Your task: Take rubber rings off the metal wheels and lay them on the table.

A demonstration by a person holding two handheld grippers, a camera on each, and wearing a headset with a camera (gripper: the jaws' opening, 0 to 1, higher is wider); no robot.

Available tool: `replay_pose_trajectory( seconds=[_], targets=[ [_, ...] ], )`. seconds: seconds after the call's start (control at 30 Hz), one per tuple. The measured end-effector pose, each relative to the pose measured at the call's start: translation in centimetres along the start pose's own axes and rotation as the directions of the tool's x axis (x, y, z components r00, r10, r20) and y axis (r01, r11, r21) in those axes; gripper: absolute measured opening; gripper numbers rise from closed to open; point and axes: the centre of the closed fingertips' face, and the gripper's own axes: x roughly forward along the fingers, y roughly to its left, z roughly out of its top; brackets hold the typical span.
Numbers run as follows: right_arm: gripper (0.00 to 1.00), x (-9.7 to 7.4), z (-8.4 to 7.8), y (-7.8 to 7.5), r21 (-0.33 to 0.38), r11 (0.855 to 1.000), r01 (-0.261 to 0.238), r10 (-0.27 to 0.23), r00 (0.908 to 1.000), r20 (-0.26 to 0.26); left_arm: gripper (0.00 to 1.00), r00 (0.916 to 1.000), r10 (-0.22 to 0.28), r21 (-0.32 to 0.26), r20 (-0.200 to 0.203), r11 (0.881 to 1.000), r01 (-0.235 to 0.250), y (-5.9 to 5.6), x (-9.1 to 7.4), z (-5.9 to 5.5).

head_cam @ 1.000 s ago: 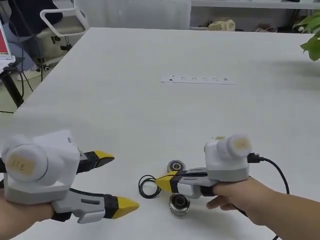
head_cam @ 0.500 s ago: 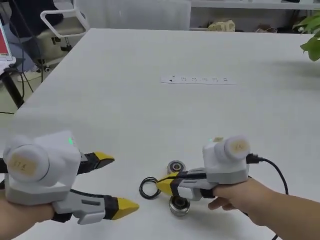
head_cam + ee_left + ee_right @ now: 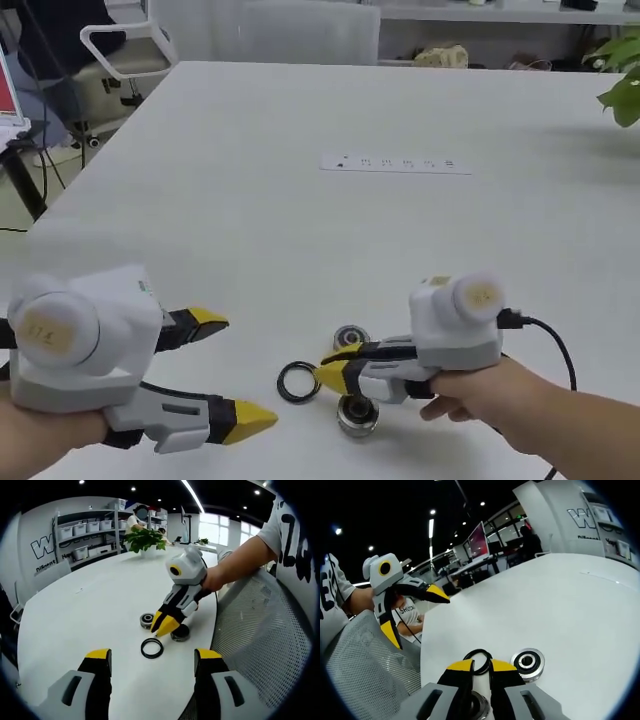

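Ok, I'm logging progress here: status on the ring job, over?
Left tongs open, hovering aside. Right tongs shut, tips at rubber ring. Ring flat on table, two metal wheels beside. Nothing in the way.

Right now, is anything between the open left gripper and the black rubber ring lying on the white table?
Nothing visible. Bare white table lies between the left gripper and the black rubber ring. The right gripper, jaws shut, sits at the ring's far side.
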Motion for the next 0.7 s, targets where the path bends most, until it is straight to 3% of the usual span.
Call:
replay_pose_trajectory(
  seconds=[0.7],
  targets=[
    [0.13, -3.5, 4.0, -1.4, -0.016, 0.998, 0.058, -0.056, 0.9938, 0.096, 0.66, 0.9997, -0.017, 0.013, 0.018, 1.0, 0.017, -0.4, 0.2, 0.9]
  ],
)
